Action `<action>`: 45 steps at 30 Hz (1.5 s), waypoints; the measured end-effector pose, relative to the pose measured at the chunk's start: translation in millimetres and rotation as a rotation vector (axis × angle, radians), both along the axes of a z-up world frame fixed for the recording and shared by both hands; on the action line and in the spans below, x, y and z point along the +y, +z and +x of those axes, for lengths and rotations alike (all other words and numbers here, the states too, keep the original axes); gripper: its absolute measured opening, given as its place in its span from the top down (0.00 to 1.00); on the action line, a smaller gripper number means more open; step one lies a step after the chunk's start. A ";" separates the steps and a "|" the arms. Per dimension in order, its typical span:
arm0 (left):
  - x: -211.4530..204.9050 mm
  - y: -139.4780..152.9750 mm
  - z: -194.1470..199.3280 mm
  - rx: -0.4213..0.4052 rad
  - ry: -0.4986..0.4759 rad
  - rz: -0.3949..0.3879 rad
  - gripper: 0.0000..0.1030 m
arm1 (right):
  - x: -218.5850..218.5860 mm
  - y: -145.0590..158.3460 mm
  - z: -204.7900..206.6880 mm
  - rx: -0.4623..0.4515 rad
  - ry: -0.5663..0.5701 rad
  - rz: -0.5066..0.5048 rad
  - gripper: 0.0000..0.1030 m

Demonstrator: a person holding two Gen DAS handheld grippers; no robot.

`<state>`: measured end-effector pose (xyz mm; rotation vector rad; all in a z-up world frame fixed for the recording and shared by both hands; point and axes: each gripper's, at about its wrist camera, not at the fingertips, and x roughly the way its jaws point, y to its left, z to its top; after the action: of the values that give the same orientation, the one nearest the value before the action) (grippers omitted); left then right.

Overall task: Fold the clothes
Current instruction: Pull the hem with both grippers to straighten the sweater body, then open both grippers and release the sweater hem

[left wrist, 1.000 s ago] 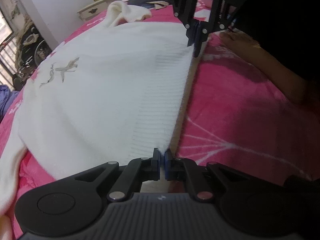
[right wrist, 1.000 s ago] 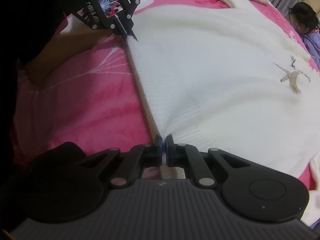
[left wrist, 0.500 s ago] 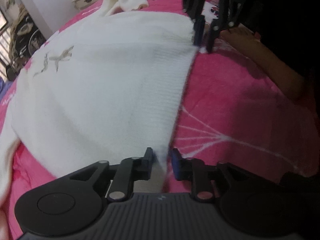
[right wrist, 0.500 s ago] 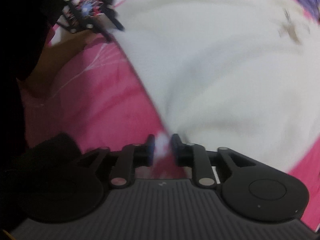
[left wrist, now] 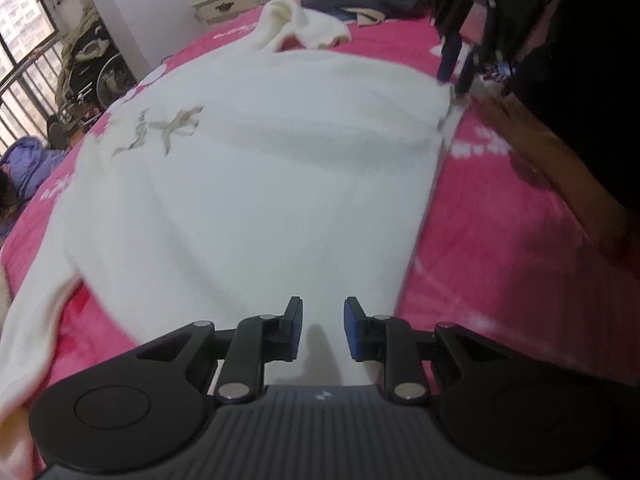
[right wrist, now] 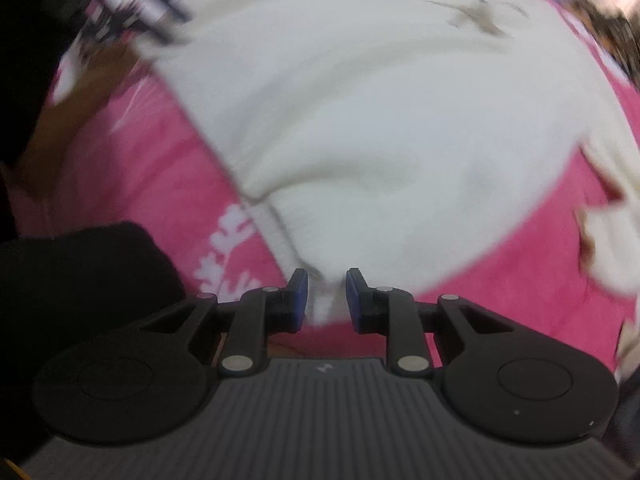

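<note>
The pink bedspread covers the whole bed, and the white sweater lies spread flat across it, chest up, with a small pale pattern stitched near the far left and one sleeve bunched at the far end. Its bottom hem runs along the person's side of the bed, from one claw to the other.

A second ago both claws were pinched shut on the two corners of that hem, stretching it taut. Half a second ago they had begun to part. Now the left claw stands wide open over the near hem corner, its blue pads apart with cloth lying loose between them. The right claw is open too, and the hem corner sits between its pads without being squeezed; that view is heavily blurred, so the claw seems to be moving. The hem has gone from a straight pulled line to a softer, slightly rumpled edge.

My reading is that the smoothing and laying-out step is finished and the sweater has been let go in place. No fold is made yet; the sleeves or a side look like the next thing to take hold of
</note>
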<state>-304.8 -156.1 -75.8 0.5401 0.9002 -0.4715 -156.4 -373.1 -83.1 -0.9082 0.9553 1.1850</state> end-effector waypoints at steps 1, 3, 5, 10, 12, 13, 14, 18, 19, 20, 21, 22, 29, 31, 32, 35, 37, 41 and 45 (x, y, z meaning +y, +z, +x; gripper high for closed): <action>-5.4 -2.9 1.4 -0.004 -0.016 0.003 0.77 | 4.5 -5.6 -3.4 -0.022 0.024 -0.015 0.80; -16.1 -10.9 2.8 -0.006 -0.041 0.009 0.75 | 10.9 -14.8 -8.3 -0.060 0.062 -0.041 0.80; -23.3 -18.2 3.5 -0.001 -0.059 0.013 0.75 | 13.2 -20.7 -11.2 -0.092 0.088 -0.056 0.81; -26.9 -27.7 1.6 0.005 -0.068 0.015 0.75 | 6.7 -13.2 -5.9 -0.102 0.074 -0.045 0.95; -25.6 -28.4 1.8 0.009 -0.063 0.010 0.75 | 2.0 -6.8 -2.5 -0.092 0.070 -0.040 0.96; -25.0 -28.7 2.0 0.011 -0.061 0.008 0.74 | -0.3 -3.8 -1.2 -0.087 0.070 -0.040 0.96; -24.6 -28.9 1.9 0.012 -0.061 0.007 0.74 | -2.2 -2.1 -1.6 -0.081 0.082 -0.052 0.96; -23.5 -29.0 1.1 0.013 -0.068 0.012 0.75 | -7.5 -3.2 -3.2 -0.087 0.123 -0.109 0.96; -23.2 -29.0 1.1 0.015 -0.069 0.012 0.75 | -9.1 -3.3 -2.5 -0.087 0.125 -0.120 0.96; -22.7 -29.2 0.7 0.016 -0.070 0.013 0.75 | -10.8 -2.6 -1.8 -0.081 0.124 -0.123 0.96; -22.3 -29.3 0.3 0.017 -0.072 0.016 0.75 | -12.4 -1.9 -1.0 -0.074 0.122 -0.125 0.96; -21.9 -29.4 -0.2 0.017 -0.075 0.019 0.74 | -13.0 -1.4 -0.6 -0.064 0.121 -0.124 0.96; -18.3 -31.0 -2.2 0.024 -0.081 0.034 0.73 | -13.1 -22.5 0.9 -0.061 0.157 -0.185 0.96; -17.5 -31.3 -2.2 0.025 -0.077 0.031 0.73 | -11.8 -25.3 7.2 -0.033 0.128 -0.182 0.96; -17.2 -31.5 -2.9 0.025 -0.079 0.034 0.73 | -11.1 -26.0 9.0 -0.025 0.122 -0.183 0.96; -15.9 -32.1 -5.5 0.026 -0.085 0.044 0.73 | -10.9 -26.8 14.8 0.000 0.101 -0.182 0.96; -14.9 -32.6 -6.3 0.029 -0.076 0.037 0.72 | -11.0 -27.3 18.6 0.015 0.073 -0.171 0.96; -14.2 -33.4 -7.3 0.027 -0.074 0.032 0.71 | -11.6 -14.0 36.5 0.116 -0.001 -0.162 0.87; -14.3 -33.4 -7.0 0.029 -0.086 0.038 0.71 | -12.5 18.2 49.2 0.127 0.014 -0.151 0.81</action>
<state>-311.8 -170.4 -109.2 0.6096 0.9174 -0.5426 -107.2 -385.6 -64.8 -0.9688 1.1552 1.2056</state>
